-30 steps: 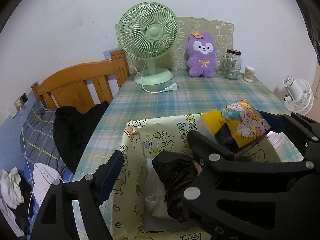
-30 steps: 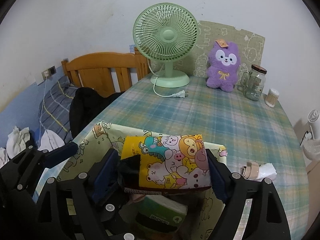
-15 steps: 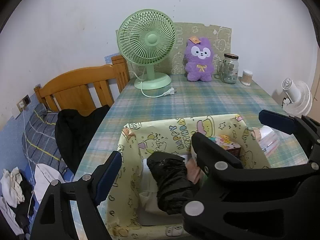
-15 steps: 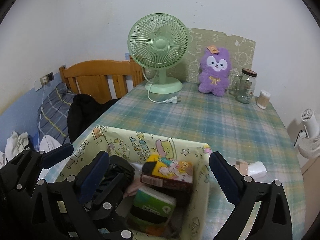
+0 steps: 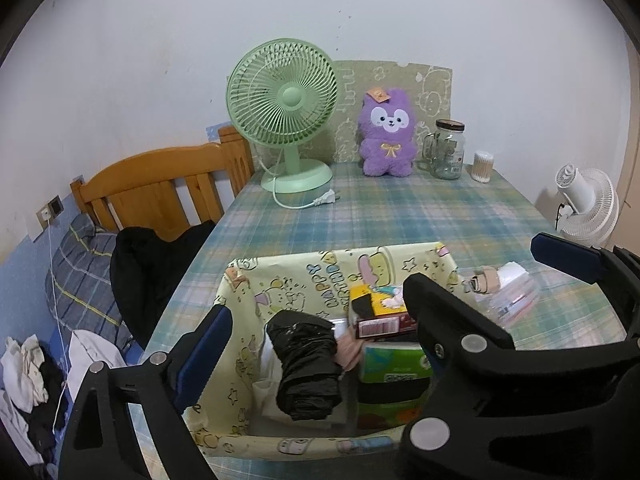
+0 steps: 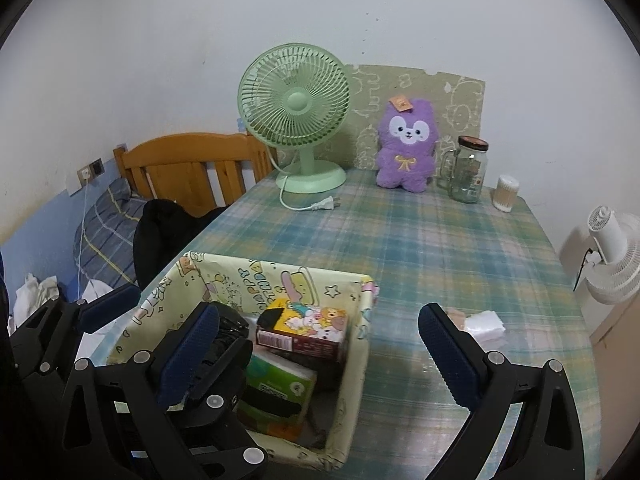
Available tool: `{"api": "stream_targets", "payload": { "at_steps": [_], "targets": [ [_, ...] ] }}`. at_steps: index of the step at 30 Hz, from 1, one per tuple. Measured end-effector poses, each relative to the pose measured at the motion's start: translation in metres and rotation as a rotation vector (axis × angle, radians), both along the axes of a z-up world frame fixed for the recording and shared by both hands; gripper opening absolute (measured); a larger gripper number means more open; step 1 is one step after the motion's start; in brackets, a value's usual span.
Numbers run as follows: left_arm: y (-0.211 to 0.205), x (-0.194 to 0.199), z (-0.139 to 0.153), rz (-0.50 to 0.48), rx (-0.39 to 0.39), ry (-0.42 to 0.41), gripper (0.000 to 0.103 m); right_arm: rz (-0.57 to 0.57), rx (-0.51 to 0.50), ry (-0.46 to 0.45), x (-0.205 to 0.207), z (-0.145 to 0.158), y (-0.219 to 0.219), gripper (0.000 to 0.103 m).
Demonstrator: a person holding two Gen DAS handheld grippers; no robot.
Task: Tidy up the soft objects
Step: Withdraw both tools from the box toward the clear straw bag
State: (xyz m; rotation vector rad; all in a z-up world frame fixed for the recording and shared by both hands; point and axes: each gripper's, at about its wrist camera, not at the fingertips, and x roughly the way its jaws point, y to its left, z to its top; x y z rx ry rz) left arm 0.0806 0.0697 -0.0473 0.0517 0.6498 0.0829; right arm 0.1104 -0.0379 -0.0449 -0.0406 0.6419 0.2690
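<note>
A yellow cartoon-print fabric box stands on the plaid table. In it lie a black bundle, a green tissue pack and a cartoon-print packet on top. My left gripper hovers over the box's left half, jaws opening, pads touching nothing. My right gripper hangs open above the box's right edge, holding nothing. Its right finger shows in the left wrist view. A purple plush sits at the table's far edge.
A green desk fan with a loose plug, a glass jar and a cotton-swab tub stand by the wall. A small tissue pack and roll lie right of the box. A wooden bed is left, a white fan right.
The right gripper let go of the cartoon packet, which now lies in the box. Both grippers drew back and up from the box. The left jaws spread wider.
</note>
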Motion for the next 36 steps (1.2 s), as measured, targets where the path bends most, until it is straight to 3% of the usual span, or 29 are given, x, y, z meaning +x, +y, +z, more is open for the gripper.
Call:
{"api": "stream_targets", "payload": {
  "at_steps": [16,36],
  "targets": [
    [-0.037,-0.004,0.02,-0.03,-0.026,-0.05,0.101,-0.059,0.019,-0.068,-0.016,0.023,-0.045,0.101],
    [-0.096,-0.001,0.023,-0.074,-0.056,-0.064,0.103,-0.142,-0.002,-0.116,-0.031,0.03,-0.108,0.101]
  ]
}}
